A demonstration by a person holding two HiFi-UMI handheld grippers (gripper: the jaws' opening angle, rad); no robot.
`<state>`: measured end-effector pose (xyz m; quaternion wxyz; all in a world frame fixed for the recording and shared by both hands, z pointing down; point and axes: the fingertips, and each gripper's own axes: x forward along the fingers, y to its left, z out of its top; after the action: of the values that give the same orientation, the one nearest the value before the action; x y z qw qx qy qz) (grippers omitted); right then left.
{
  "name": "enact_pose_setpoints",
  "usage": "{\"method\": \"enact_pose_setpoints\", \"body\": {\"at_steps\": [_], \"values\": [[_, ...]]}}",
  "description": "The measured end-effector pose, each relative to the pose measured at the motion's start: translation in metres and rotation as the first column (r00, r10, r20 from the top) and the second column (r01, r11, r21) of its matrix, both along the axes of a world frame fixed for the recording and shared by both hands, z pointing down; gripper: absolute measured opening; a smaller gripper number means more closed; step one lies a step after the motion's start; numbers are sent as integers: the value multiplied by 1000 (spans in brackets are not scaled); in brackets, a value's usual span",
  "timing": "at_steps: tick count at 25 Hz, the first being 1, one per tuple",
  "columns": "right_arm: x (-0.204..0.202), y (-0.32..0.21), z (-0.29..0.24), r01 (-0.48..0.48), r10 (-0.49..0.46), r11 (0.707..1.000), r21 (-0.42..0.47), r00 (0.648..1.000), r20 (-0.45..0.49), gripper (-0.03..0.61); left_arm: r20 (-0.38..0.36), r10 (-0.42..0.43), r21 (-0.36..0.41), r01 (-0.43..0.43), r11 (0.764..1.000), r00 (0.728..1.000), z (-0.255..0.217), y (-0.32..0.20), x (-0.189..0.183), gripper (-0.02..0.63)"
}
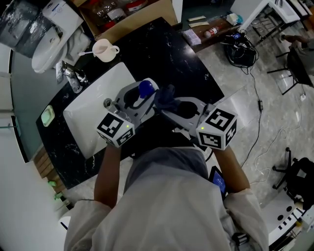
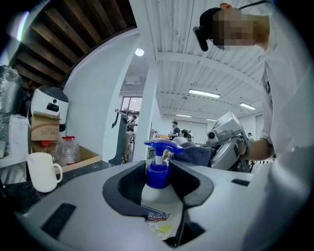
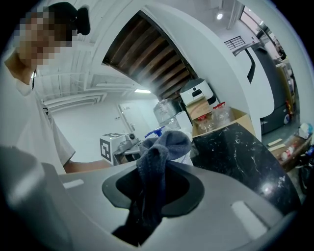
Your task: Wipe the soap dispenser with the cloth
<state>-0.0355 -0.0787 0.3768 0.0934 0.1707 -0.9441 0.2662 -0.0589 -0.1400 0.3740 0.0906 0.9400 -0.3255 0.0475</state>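
Note:
My left gripper [image 2: 158,184] is shut on the soap dispenser [image 2: 158,196], a white bottle with a blue pump head [image 2: 162,145], and holds it upright above the sink. In the head view the blue pump [image 1: 145,88] shows between the left gripper's jaws [image 1: 139,97]. My right gripper [image 3: 153,188] is shut on a bunched dark grey-blue cloth [image 3: 157,166]. The cloth [image 1: 166,98] touches the right side of the dispenser's top, and in the left gripper view the cloth [image 2: 194,154] sits right behind the pump. The right gripper [image 1: 182,109] comes in from the right.
A white sink basin [image 1: 95,105] is set in a black marble counter [image 1: 181,63] with a chrome tap [image 1: 73,78]. A white mug [image 1: 104,49] stands behind the basin. A green soap dish [image 1: 47,115] lies at the left. A cardboard box [image 1: 125,12] sits at the back.

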Motion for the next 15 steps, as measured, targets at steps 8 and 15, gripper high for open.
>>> {"method": "enact_pose_setpoints", "body": {"at_steps": [8, 15], "values": [[2, 5, 15, 17, -18, 1000, -25, 1000, -23, 80, -2, 4, 4, -4, 1000, 1000, 2, 2, 1, 146], [0, 8, 28, 19, -21, 999, -48, 999, -37, 80, 4, 2, 12, -2, 1000, 1000, 1, 3, -1, 146]]}}
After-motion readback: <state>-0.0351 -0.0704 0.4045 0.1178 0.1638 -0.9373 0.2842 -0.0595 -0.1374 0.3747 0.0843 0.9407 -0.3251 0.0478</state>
